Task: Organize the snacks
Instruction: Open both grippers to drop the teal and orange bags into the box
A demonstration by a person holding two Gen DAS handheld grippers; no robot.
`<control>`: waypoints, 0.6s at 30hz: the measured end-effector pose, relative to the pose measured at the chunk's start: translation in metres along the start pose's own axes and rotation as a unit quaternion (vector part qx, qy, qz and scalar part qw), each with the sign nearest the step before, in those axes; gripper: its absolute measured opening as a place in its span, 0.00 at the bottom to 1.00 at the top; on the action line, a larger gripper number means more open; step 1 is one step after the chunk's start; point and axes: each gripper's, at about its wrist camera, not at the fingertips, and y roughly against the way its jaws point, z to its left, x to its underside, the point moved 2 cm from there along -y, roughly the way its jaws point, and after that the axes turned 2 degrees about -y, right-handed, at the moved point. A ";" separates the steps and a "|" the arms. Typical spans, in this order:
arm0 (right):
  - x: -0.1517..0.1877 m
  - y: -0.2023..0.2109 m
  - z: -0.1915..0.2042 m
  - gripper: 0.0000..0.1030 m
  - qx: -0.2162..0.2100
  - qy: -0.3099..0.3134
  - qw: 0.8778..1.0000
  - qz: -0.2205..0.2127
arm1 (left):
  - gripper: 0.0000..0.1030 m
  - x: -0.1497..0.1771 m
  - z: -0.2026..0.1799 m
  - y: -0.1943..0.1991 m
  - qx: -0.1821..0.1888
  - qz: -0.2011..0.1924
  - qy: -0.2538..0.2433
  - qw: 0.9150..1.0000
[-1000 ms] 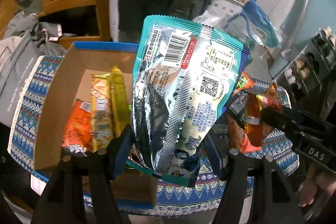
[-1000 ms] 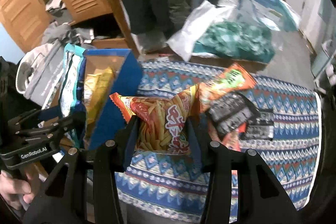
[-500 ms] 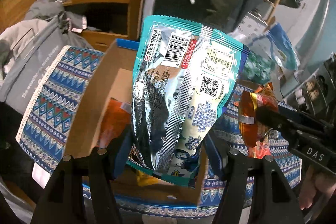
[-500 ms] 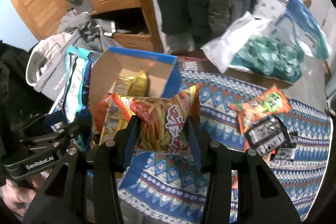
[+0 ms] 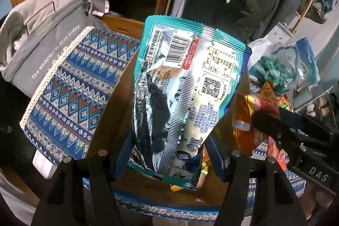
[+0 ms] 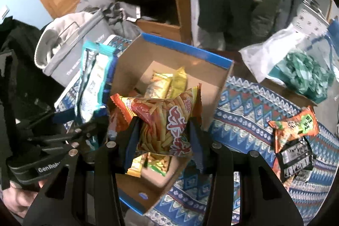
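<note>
Left gripper [image 5: 167, 154] clamped on a teal-edged silver foil snack packet [image 5: 184, 86], held upright above an open brown cardboard box with blue rim [image 6: 186, 50]. Right gripper [image 6: 163, 141] closed on a red-orange crinkled bag of fries-shaped snacks [image 6: 165, 115], likewise over that box. Yellow wrapped snacks [image 6: 167, 83] lay inside. Orange and black packets [image 6: 294, 141] remained on the blue patterned cloth [image 6: 243, 111], well apart.

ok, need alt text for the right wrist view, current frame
The right gripper holds an orange fries-print snack bag over an open cardboard box with yellow snack packets inside. At left, the left gripper holds a teal packet; more snacks lie on the patterned cloth at right.
</note>
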 end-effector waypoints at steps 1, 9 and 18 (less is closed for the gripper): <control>-0.001 -0.001 0.001 0.44 -0.002 0.001 1.000 0.000 | 0.65 0.001 0.003 -0.002 -0.001 0.004 0.004 1.000; -0.006 0.001 0.006 0.74 -0.008 0.006 1.000 -0.016 | 0.67 0.002 0.013 -0.006 -0.009 0.019 0.025 0.999; -0.006 0.013 -0.014 0.73 0.005 -0.017 1.000 -0.023 | 0.82 -0.001 -0.007 0.008 -0.014 -0.009 -0.005 1.000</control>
